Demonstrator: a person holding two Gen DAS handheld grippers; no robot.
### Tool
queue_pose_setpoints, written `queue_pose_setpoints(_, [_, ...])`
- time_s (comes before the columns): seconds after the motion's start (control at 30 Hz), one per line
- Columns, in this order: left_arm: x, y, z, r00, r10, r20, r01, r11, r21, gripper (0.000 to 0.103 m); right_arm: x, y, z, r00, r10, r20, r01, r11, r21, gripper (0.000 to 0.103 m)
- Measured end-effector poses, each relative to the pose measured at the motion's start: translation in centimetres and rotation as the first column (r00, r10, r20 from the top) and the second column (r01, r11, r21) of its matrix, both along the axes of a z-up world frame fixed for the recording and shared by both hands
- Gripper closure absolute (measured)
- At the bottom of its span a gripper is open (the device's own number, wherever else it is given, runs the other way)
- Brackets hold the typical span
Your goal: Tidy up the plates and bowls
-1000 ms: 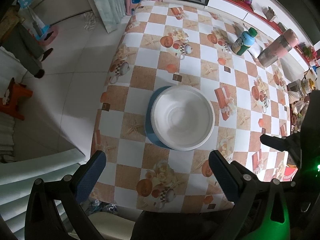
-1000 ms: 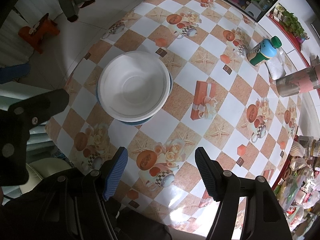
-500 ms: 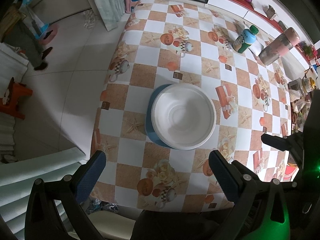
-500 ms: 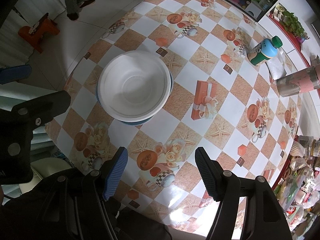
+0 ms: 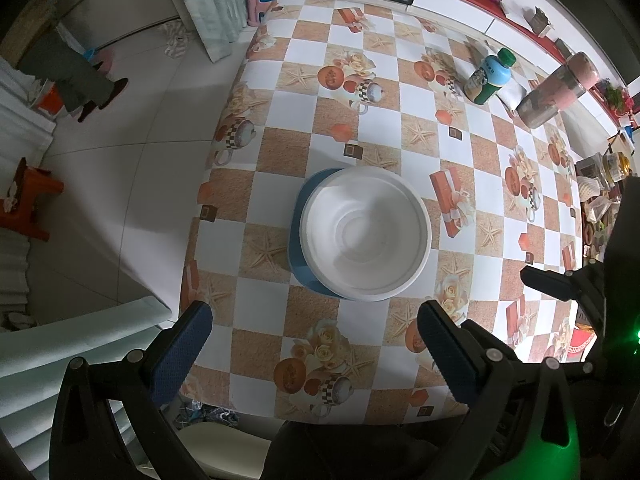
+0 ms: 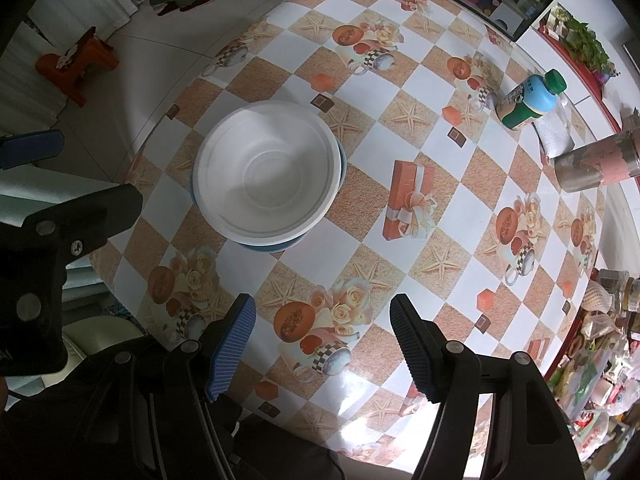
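A white bowl [image 5: 365,235] sits stacked on a blue plate [image 5: 298,240] near the front of the checked table. In the right wrist view the same white bowl [image 6: 267,172] covers most of the blue plate [image 6: 264,247]. My left gripper [image 5: 314,322] hangs high above the table, just nearer than the stack, open and empty. Also open and empty, my right gripper [image 6: 322,316] hovers over the tablecloth to the right of the stack. Neither gripper touches the dishes.
A green-capped bottle [image 5: 489,76] and a pink-and-grey tumbler [image 5: 554,90] stand at the table's far right by a folded white cloth [image 6: 554,138]. Cluttered jars and bags [image 6: 608,312] line the right edge. A person's legs [image 5: 72,80] and an orange stool [image 5: 28,204] are on the floor left.
Both grippers stay in place and the stack has not moved. The person on the floor at the left has stepped a little further into view.
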State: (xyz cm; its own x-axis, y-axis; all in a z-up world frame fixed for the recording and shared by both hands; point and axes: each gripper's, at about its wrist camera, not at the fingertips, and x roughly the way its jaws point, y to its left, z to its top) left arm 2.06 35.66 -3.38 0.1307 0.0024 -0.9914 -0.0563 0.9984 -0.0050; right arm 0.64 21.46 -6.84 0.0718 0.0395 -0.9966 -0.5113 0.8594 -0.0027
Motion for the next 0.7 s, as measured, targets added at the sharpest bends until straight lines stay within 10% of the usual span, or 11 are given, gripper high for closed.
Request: queue_pose_setpoints(0.7, [0.09, 0.26, -0.07, 1.0, -0.002, 0.0, 0.002, 1.0, -0.004, 0.0, 0.09, -0.02, 0.03, 1.0, 0.0, -0.001, 0.0, 1.0, 0.0, 0.032])
